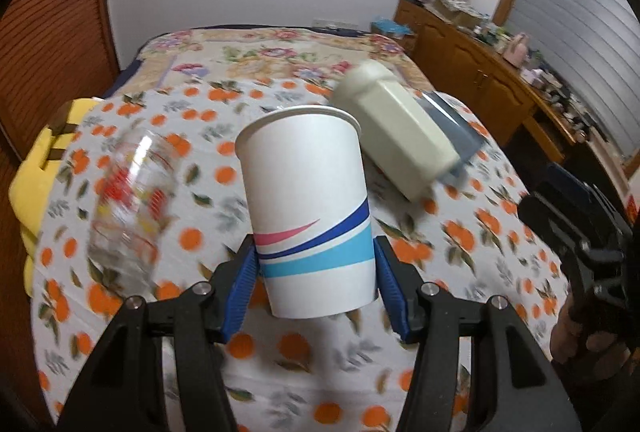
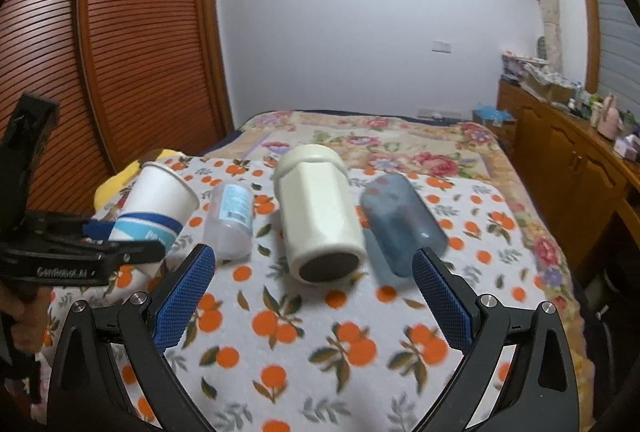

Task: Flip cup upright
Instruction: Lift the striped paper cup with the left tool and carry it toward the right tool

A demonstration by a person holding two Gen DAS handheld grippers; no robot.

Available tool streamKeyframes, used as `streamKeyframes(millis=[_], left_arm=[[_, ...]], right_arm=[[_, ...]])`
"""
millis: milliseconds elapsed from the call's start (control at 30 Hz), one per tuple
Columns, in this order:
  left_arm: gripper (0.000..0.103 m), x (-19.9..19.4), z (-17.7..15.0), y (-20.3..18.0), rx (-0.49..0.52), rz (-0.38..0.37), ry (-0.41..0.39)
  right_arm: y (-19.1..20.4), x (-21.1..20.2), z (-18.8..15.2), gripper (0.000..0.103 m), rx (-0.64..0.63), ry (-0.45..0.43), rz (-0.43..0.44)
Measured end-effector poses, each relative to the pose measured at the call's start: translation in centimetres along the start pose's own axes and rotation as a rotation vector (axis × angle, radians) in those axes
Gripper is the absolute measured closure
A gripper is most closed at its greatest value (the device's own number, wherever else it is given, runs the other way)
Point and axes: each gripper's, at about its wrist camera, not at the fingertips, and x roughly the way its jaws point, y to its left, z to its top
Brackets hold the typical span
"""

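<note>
My left gripper (image 1: pixel 316 264) is shut on a white paper cup (image 1: pixel 308 199) with pink and blue stripes, gripped near its base. The cup is held above the cloth, mouth up and tilted a little. In the right wrist view the same cup (image 2: pixel 154 205) shows at the left in the left gripper (image 2: pixel 120 244). My right gripper (image 2: pixel 314 272) is open and empty, low over the cloth. A cream cup (image 2: pixel 316 211) lies on its side just ahead of it, base toward me. It also shows in the left wrist view (image 1: pixel 396 135).
An orange-print cloth (image 2: pixel 320 332) covers the bed. A clear glass (image 1: pixel 128 207) with red print lies on its side at the left. A blue translucent cup (image 2: pixel 400 220) lies right of the cream cup. A wooden cabinet (image 2: pixel 568 159) stands at the right, a yellow cushion (image 1: pixel 28 171) at the left.
</note>
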Motion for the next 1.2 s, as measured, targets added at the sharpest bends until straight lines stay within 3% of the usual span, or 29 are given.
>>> streamKeyframes(millis=[200,500,1200], left_arm=[[0.047,0.4,-3.1,-2.7,0.016,-0.069,0.03],[0.046,0.7,-5.7,-5.0,0.014,-0.104,0.052],[0.045,2.0,-6.3,-5.4,0.042,-0.059,0.036]], right_arm=[[-0.9,-2.8,-2.0,0.002,0.027,-0.006,-0.058],[-2.0,-5.1,-4.6,0.002,0.053,0.014,-0.093],[-2.0,-2.9,-5.4,0.002,0.054,0.073,-0.079]])
